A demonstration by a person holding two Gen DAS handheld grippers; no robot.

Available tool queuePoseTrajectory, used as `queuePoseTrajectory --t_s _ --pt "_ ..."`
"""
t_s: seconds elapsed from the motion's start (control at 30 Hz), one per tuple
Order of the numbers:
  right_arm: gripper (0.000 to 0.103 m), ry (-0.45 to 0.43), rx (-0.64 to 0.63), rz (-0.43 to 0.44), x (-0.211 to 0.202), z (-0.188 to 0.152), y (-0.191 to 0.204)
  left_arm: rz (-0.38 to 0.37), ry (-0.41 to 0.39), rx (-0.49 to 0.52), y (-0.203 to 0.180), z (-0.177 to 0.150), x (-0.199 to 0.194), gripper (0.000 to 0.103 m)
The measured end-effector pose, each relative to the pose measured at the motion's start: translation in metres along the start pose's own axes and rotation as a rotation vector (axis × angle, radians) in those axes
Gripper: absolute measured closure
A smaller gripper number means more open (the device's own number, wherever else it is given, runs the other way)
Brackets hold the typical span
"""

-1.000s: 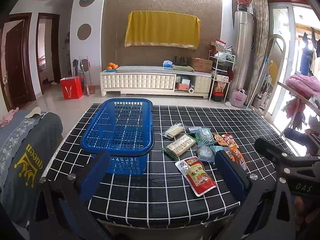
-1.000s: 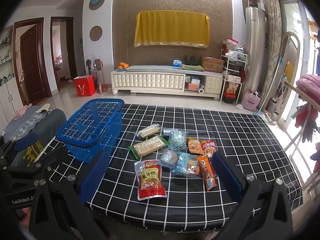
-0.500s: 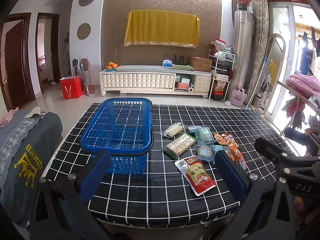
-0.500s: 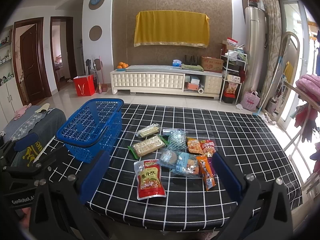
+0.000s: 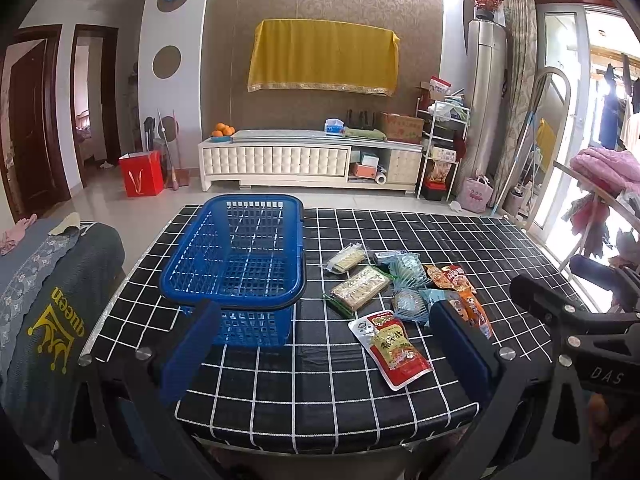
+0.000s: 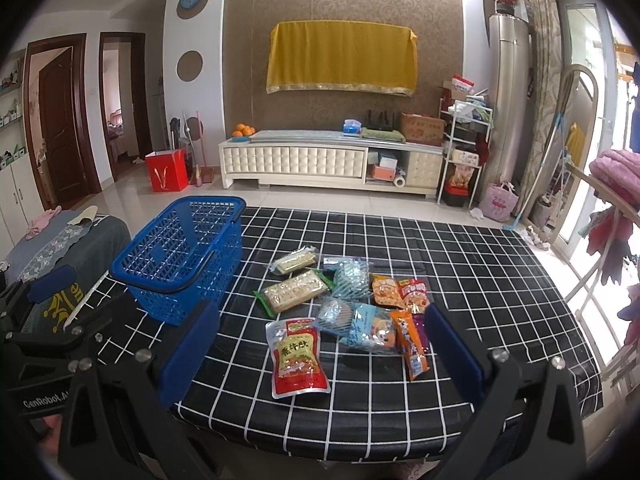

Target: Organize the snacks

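Holding both claws back at the near edge of the black table with the white grid cloth (image 6: 480, 264), you have nothing in either yet. Your left gripper (image 5: 324, 344) stands with its blue pads spread wide and empty, pointed at the near wall of the blue plastic mesh basket (image 5: 236, 256), which sits empty on the left part of the table. Your right gripper (image 6: 320, 350) is spread just as wide and empty, framing the snack pile to the right of the basket.

I'd judge the sorting has not begun, so take the nearest item first: the red flat pouch with yellow print (image 6: 298, 358), lying apart from the others at the near side. It lies flat, so come down steeply and pinch one short edge, not the slippery face. Carry it left over the basket rim before letting go.

Further in, the green-edged clear pack of pale biscuits (image 6: 296, 291) and the smaller clear pack (image 6: 296, 259) lie separate; the light-blue crinkly bags (image 6: 352, 276) and the orange packets (image 6: 400, 292) overlap, so lift those from the top down.

The left view shows the basket's bare floor straight on; the right view sees only its side but separates the overlapping packets on the right far better, including the long orange stick pack (image 6: 412, 344).
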State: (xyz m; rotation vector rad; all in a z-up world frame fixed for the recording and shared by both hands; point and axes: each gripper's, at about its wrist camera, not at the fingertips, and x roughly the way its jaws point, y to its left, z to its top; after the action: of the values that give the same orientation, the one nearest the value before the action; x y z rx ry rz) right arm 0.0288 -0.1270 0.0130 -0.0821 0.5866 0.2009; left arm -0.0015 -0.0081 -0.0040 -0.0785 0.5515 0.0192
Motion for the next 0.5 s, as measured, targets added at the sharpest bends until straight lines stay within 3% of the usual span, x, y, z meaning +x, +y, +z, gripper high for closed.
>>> queuePoseTrajectory --t_s 0.5 --pt "0.000 -0.009 0.005 -0.005 -0.0035 0.0019 -0.0010 0.002 -0.002 0.010 -0.0020 0.0019 -0.0015 0.000"
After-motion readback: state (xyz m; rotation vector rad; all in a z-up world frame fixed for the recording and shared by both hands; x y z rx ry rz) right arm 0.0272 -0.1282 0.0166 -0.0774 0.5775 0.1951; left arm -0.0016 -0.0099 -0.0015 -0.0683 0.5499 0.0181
